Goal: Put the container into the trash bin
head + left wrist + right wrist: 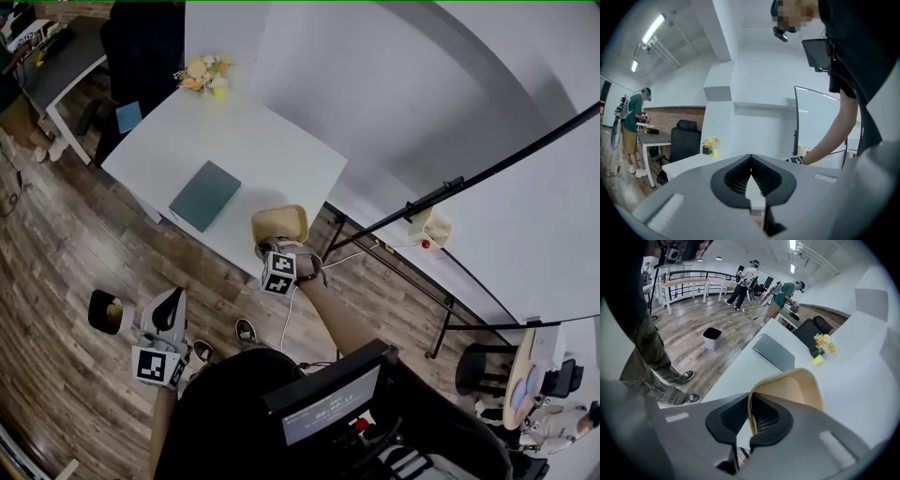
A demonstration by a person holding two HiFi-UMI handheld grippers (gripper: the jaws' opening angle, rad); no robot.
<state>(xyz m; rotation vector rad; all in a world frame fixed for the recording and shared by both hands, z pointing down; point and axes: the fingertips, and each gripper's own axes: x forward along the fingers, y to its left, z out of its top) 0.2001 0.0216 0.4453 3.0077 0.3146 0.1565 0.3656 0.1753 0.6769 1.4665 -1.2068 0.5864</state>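
Container (279, 223) pinched; right gripper (750, 405) angled downward.

Container (797, 390) matt, smooth, maybe moulded paper; table (262, 150) smooth, matt; floor (56, 291) grained wood planks.

No text, brand or number can be read with certainty.

- Screen (330, 410), worn at the person's chest, head view: one row of pale characters is displayed, too small and blurred to be read.
- Cube (155, 366) on the left gripper (174, 298): black-and-white square markers are carried, without letters or digits.
- Cube (278, 273) on the right gripper (277, 247): markers of the same kind, likewise unlettered.
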